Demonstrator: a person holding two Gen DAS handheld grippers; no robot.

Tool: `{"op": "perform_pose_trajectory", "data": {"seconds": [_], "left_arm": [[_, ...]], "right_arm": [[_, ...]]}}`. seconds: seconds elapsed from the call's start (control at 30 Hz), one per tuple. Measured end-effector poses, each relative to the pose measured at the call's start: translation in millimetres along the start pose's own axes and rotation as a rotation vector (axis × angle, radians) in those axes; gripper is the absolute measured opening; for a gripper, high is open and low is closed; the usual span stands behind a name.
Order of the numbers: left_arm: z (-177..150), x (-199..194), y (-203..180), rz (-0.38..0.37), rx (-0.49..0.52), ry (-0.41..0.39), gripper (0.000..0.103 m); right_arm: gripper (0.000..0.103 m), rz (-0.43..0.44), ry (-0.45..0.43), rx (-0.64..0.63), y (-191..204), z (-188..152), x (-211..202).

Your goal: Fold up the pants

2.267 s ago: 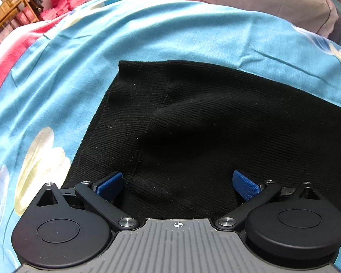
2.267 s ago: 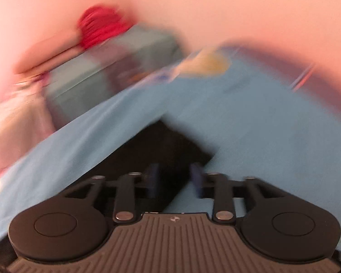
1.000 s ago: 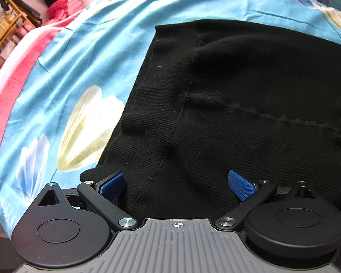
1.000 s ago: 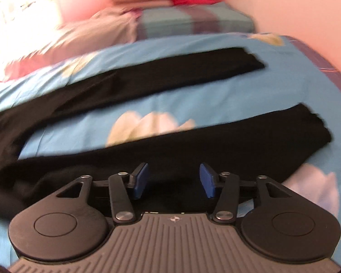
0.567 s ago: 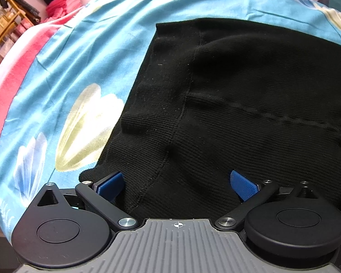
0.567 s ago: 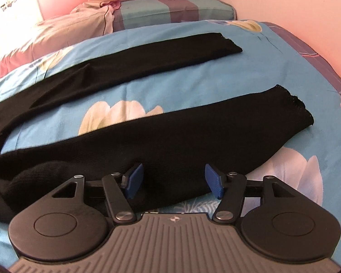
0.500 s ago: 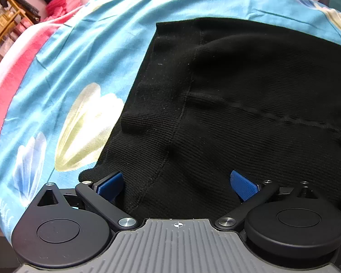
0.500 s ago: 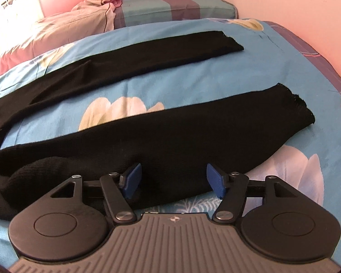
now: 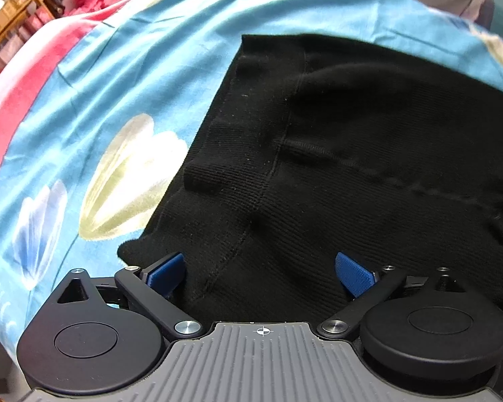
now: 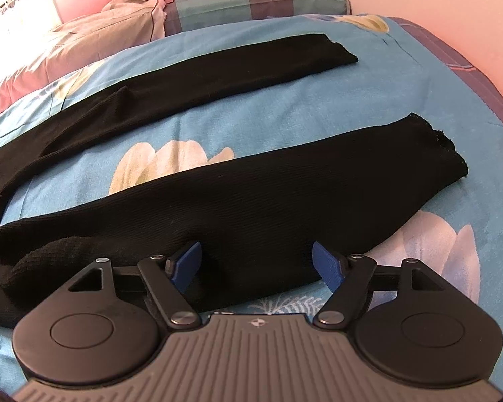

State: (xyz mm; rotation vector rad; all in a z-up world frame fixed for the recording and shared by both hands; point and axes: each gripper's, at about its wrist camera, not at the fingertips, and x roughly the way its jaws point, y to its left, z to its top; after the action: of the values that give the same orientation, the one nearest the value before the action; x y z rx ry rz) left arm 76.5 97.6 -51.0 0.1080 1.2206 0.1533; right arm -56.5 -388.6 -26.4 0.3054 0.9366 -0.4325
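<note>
Hovering: right hand-held gripper (image 10: 256, 263) spread, just widened, over pants (image 10: 285, 197) leg edge | left hand-held gripper (image 9: 260, 268) spread

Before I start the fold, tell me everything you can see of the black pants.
The black pants are ribbed knit, spread flat on the blue floral bedsheet. Both legs lie apart, hems toward the wall, the near hem looks frayed. The waist end is rumpled, with a visible seam. Both grippers are open over the fabric, not pinching.

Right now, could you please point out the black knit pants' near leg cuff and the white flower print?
black knit pants (image 10: 432, 154): right wrist view, near leg's cuff.
white flower print (image 10: 171, 160): right wrist view, petals' middle.
</note>
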Motion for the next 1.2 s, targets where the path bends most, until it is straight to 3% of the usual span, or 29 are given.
{"op": "perform_pose_trajectory", "data": {"seconds": [0.33, 0.47, 0.67, 0.77, 0.83, 0.97, 1.03, 1.17, 1.2], "left_arm": [[-2, -13, 4, -0.015, -0.035, 0.026, 0.103], [-15, -23, 24, -0.058, -0.071, 0.042, 0.103], [-50, -14, 69, -0.267, -0.279, 0.181, 0.103], [-57, -15, 73, -0.311, -0.313, 0.156, 0.103], [-55, -12, 74, -0.372, -0.341, 0.132, 0.103], [-51, -2, 72, -0.444, -0.388, 0.087, 0.103], [-49, -4, 69, -0.457, -0.423, 0.075, 0.103], [-50, -3, 75, -0.476, -0.503, 0.053, 0.103], [-50, -3, 78, -0.467, -0.524, 0.054, 0.103]], "right_arm": [[0.081, 0.018, 0.004, 0.012, 6, 11, -2], [0.075, 0.059, -0.001, 0.048, 0, 9, -11], [0.071, 0.102, 0.026, 0.259, -48, -3, -30], [0.067, 0.117, 0.052, 0.424, -83, -10, -25], [0.067, 0.165, 0.016, 0.517, -99, -10, -22], [0.066, 0.221, -0.003, 0.601, -115, 0, -8], [0.06, 0.229, -0.007, 0.616, -119, 2, -1], [0.017, 0.188, 0.014, 0.6, -126, 4, 3], [0.014, 0.195, 0.028, 0.583, -129, 5, 4]]}}
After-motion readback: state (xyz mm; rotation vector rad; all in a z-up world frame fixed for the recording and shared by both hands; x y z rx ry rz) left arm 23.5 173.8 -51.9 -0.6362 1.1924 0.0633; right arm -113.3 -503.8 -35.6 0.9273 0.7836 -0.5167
